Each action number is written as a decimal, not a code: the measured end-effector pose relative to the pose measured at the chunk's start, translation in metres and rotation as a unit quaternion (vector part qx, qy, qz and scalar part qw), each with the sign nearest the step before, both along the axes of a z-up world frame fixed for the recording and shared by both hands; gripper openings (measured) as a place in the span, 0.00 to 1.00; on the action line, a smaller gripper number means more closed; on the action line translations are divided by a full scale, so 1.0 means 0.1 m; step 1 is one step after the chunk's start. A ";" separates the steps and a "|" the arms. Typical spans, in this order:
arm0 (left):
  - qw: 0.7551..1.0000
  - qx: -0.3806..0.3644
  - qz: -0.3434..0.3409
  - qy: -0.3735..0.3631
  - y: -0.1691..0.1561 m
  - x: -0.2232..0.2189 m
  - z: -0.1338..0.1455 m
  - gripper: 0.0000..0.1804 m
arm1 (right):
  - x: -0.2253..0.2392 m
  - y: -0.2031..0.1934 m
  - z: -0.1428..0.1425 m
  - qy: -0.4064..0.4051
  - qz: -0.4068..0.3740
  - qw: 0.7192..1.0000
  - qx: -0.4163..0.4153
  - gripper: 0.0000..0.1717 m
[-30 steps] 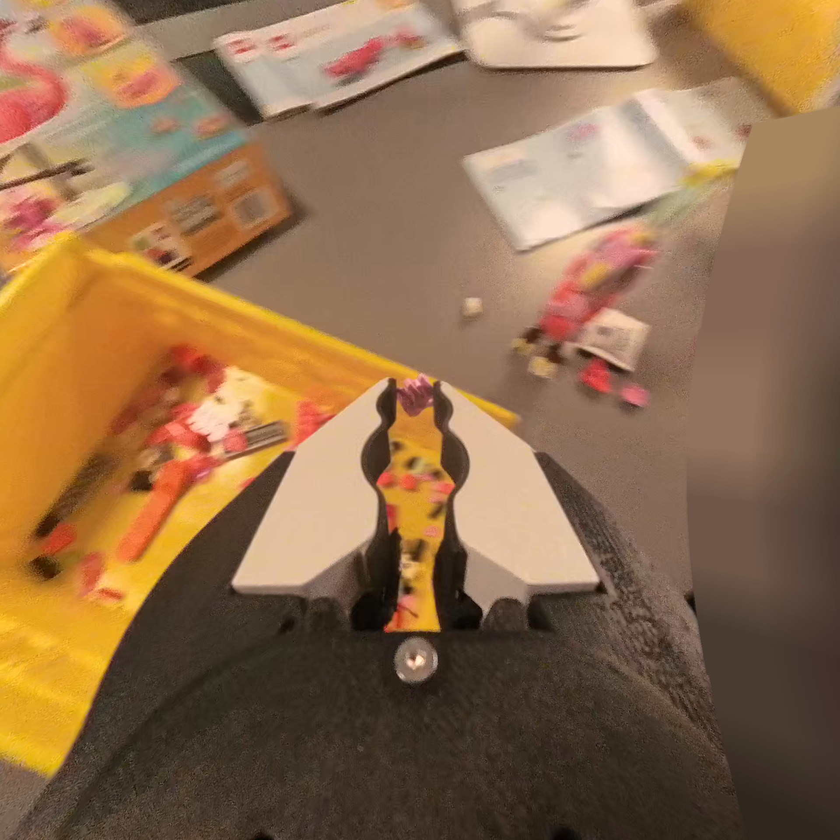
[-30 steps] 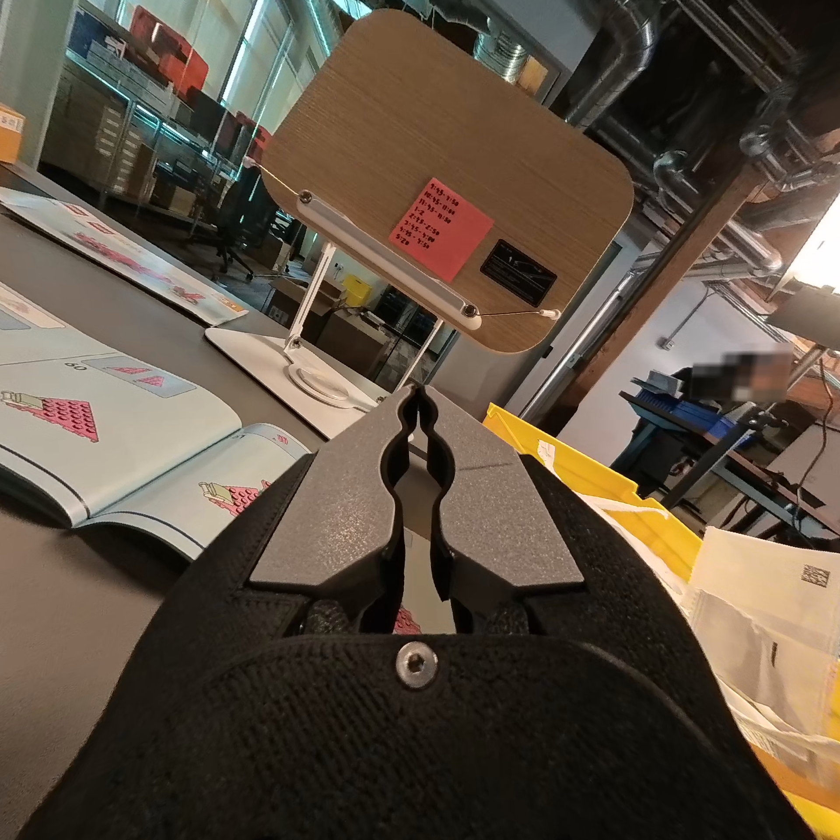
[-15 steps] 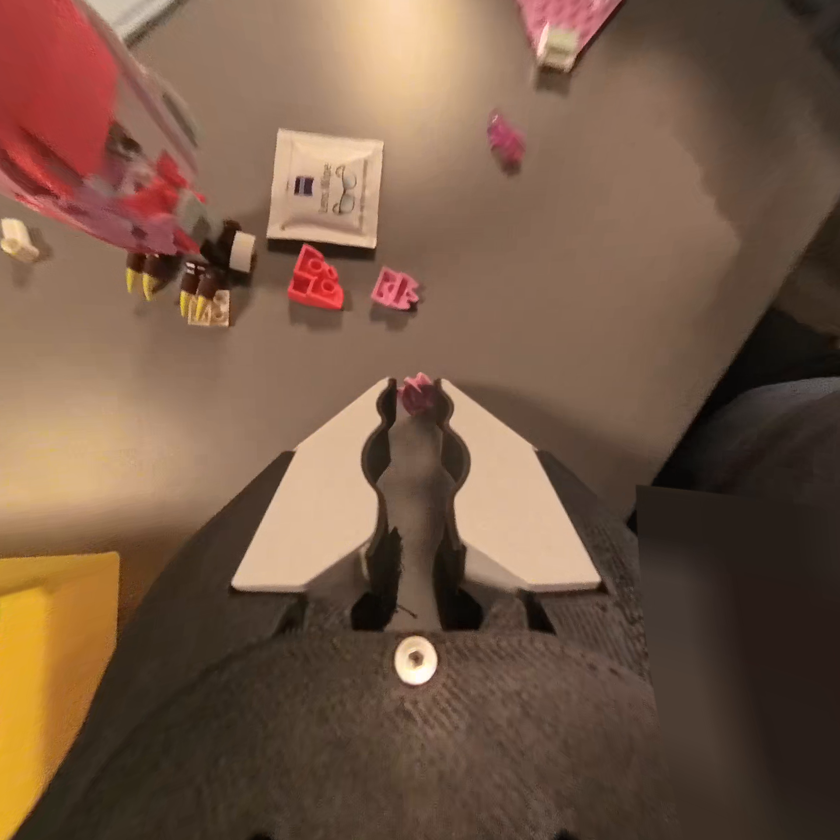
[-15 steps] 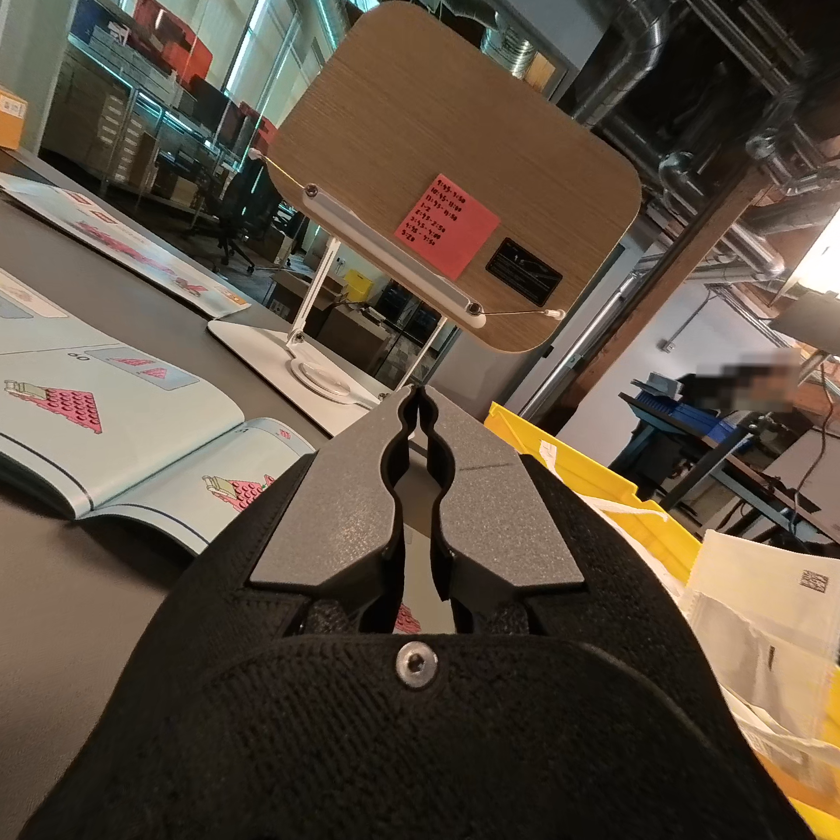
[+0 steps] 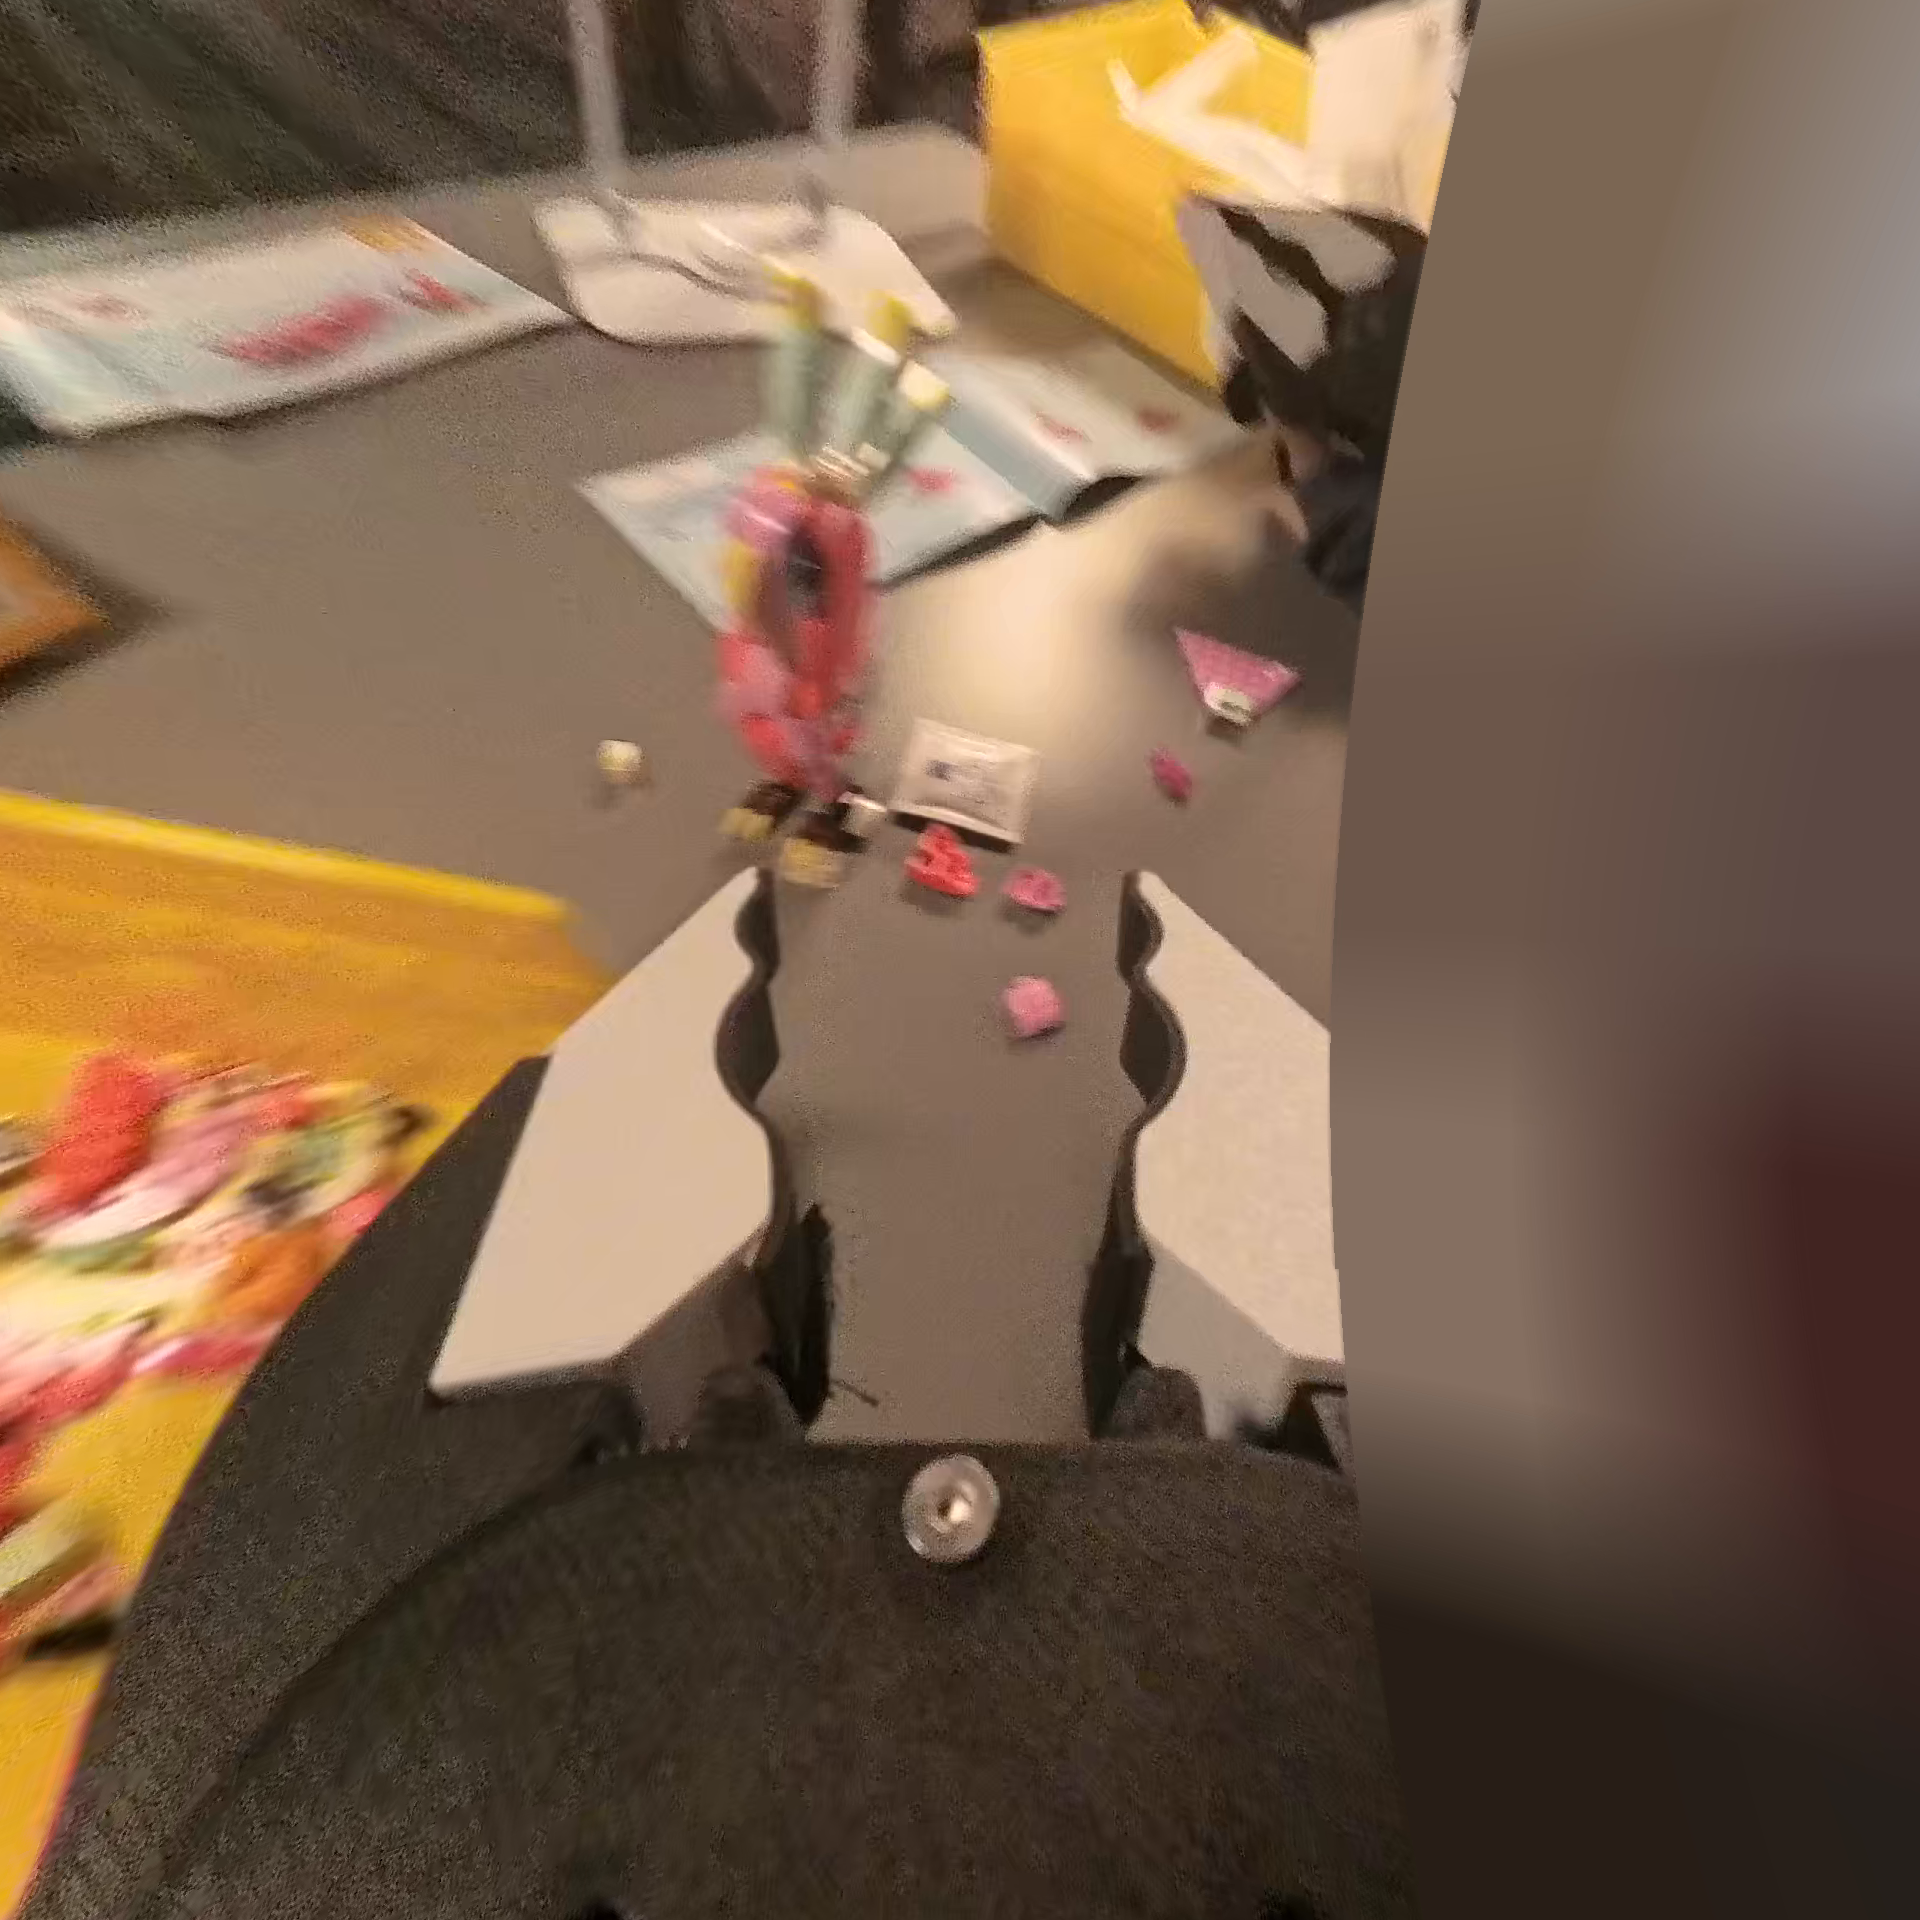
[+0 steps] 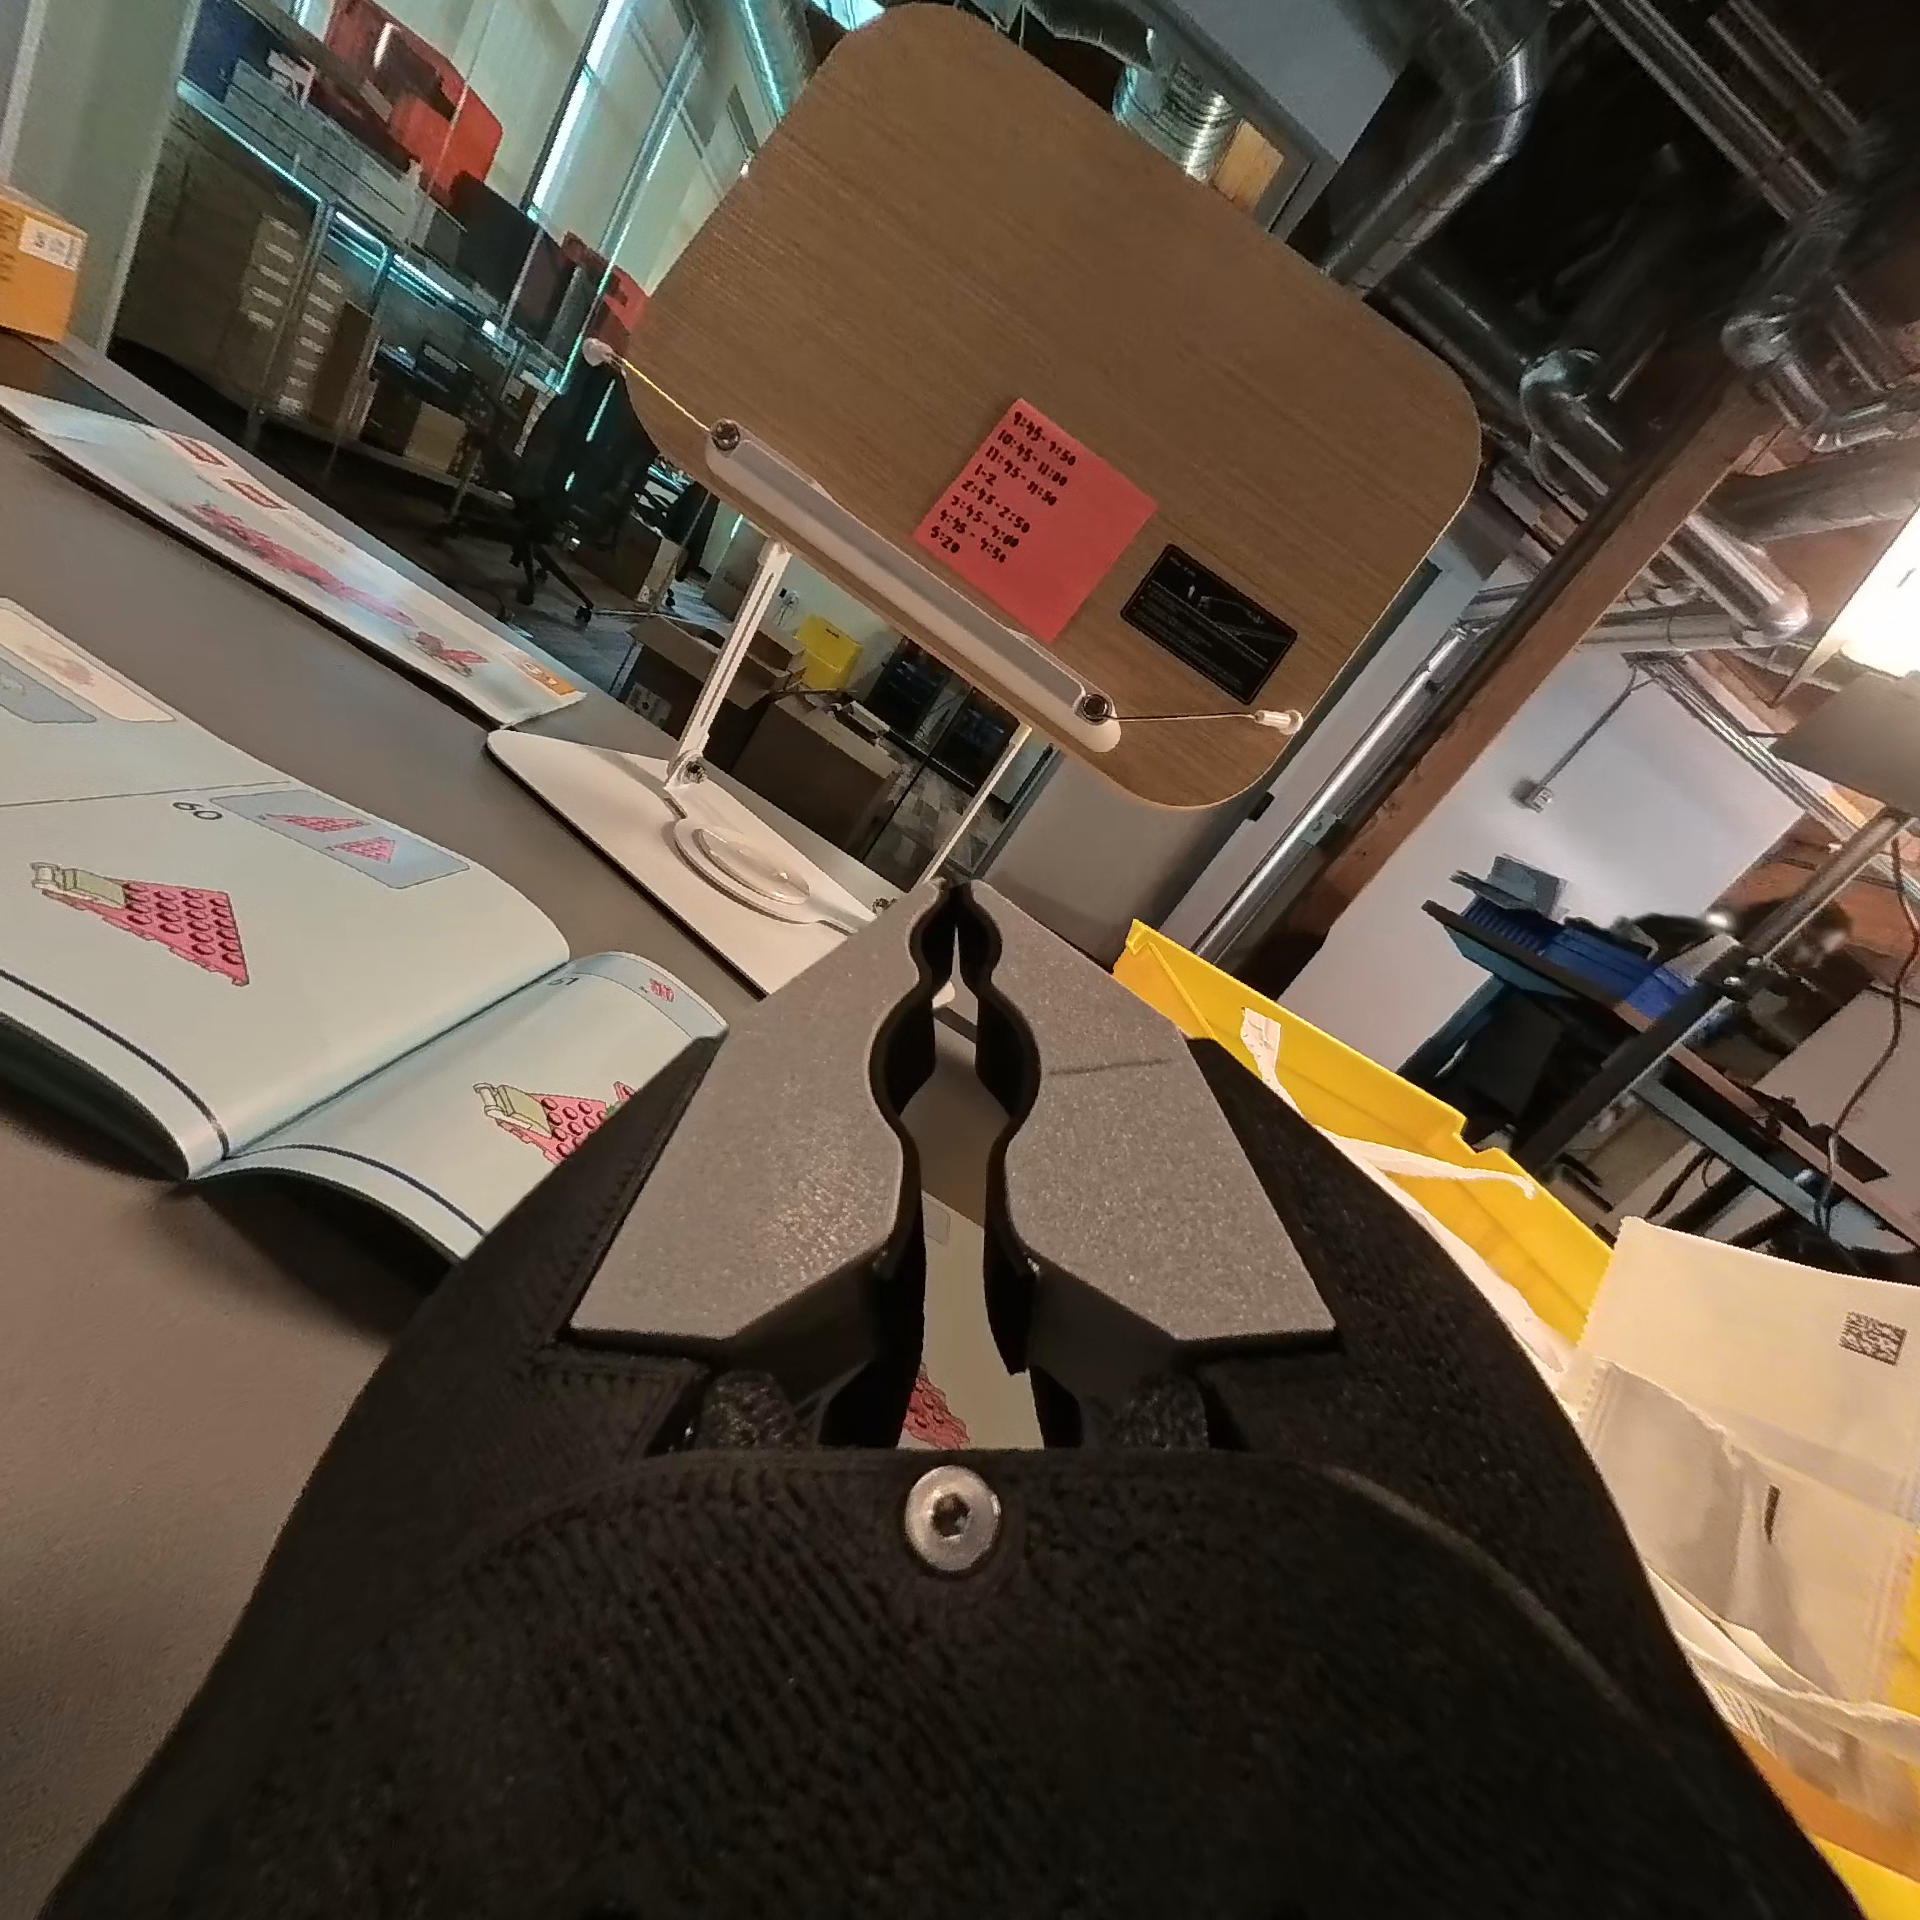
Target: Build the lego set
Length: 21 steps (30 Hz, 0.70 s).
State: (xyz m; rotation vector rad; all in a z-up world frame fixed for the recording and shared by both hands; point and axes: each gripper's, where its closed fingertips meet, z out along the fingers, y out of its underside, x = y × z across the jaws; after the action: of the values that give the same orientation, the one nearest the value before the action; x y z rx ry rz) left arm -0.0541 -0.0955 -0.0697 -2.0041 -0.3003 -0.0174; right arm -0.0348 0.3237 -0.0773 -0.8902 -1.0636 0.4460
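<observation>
In the left wrist view my left gripper is open wide over the grey table, with nothing between its pads. A small pink brick piece lies on the table between the spread fingers, apart from both. Just beyond the tips lie a red brick, a pink brick and a white sachet. A pink and red brick model stands farther off. In the right wrist view my right gripper is shut with nothing in it, low over the table beside an open instruction booklet.
A yellow bin with loose bricks sits at the left of the left wrist view. A second yellow bin holding paper bags is at the right. A wooden book stand on a white base stands ahead. More booklets lie at the back. The tips of one gripper are about 40 cm away from the tips of the other. My left gripper is the nearer one to the small pink brick piece: about 12 cm, against 40 cm.
My left gripper carried the small pink piece from over the yellow bin to the table, then opened; the piece now lies on the table. The right gripper stayed still and shut.
</observation>
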 end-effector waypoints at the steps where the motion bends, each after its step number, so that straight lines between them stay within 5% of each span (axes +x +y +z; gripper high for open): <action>1: 0.999 0.011 0.034 0.015 -0.17 -0.14 0.11 0.39 | 0.00 0.00 0.00 0.000 -0.001 1.000 0.000 0.00; 6: 0.974 0.005 0.206 0.090 -1.12 -0.93 0.48 0.42 | 0.00 0.01 -0.01 -0.004 -0.009 1.000 0.005 0.00; 10: 0.957 -0.048 0.272 0.094 -1.54 -1.44 0.49 0.38 | -0.04 -0.02 -0.04 -0.021 -0.017 0.999 0.026 0.00; 16: 0.966 -0.187 0.180 0.007 -1.16 -2.17 -0.11 0.07 | -0.10 -0.01 -0.11 -0.049 -0.033 0.997 0.047 0.00; 21: 0.933 -0.318 0.165 -0.039 -0.94 -2.80 -0.73 0.00 | -0.08 0.00 -0.12 -0.051 -0.039 0.997 0.043 0.00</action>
State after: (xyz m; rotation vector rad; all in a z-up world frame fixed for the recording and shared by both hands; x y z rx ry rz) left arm -0.3341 -0.1899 -0.1425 -2.5685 -0.7688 0.2414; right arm -0.0431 0.3238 -0.0889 -0.8814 -1.1289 0.2894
